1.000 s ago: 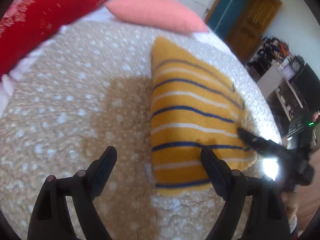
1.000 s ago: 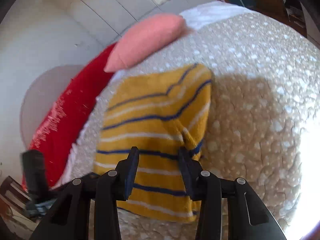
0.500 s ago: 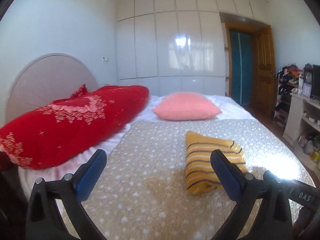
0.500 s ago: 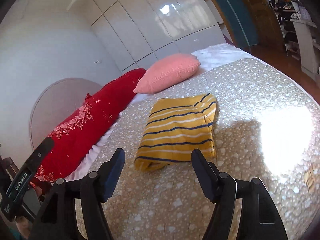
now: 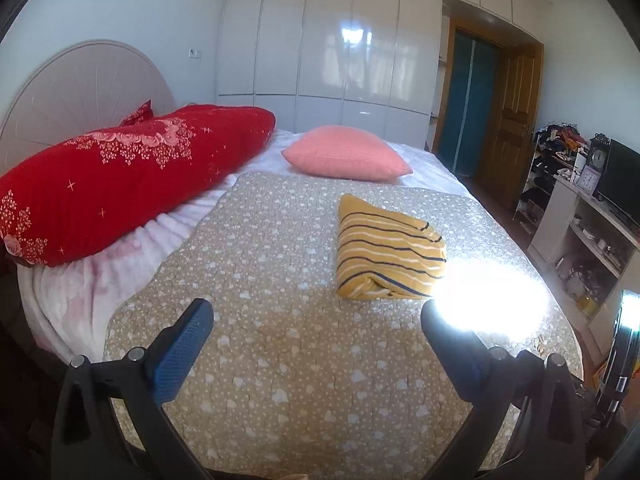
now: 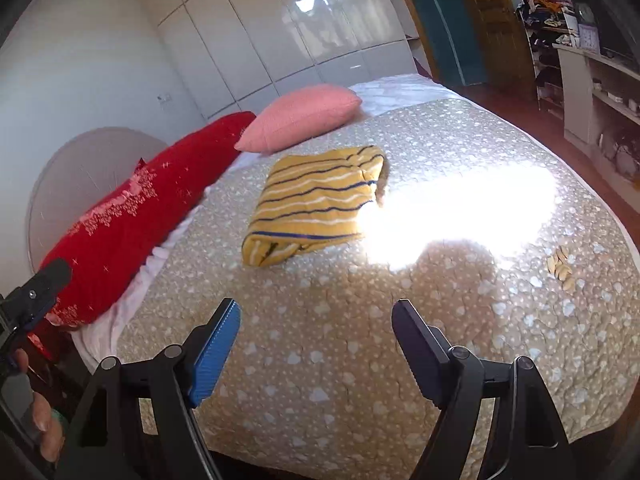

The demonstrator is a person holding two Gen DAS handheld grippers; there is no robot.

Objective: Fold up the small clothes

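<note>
Nearest, both grippers are hanging above the near edge of the bed, well short of the garment. The left gripper (image 5: 316, 322) is showing its jaws spread wide with nothing between them, and the right gripper (image 6: 316, 322) is likewise gaping and holding nothing; the patterned bedspread (image 5: 280, 360) is lying bare under both.

Further out, the yellow striped garment (image 5: 384, 250) is resting on that bedspread as a compact folded bundle, its rolled edge facing the grippers. A bright sun patch (image 6: 460, 204) is touching the garment on its right side, seen from the right wrist view. Beyond the garment, a pink pillow (image 5: 344, 152) is sitting near its far end, and a long red pillow (image 5: 120, 176) is lying to the garment's left, well apart from it.

Judging from the neat bundle and both jaws standing free, the folding of this piece seems finished, and the step in hand looks like backing off. No other loose garment is showing on the bed, so the next move probably calls for nothing more than checking the bundle is holding its shape, or fetching another piece from out of view.
</note>
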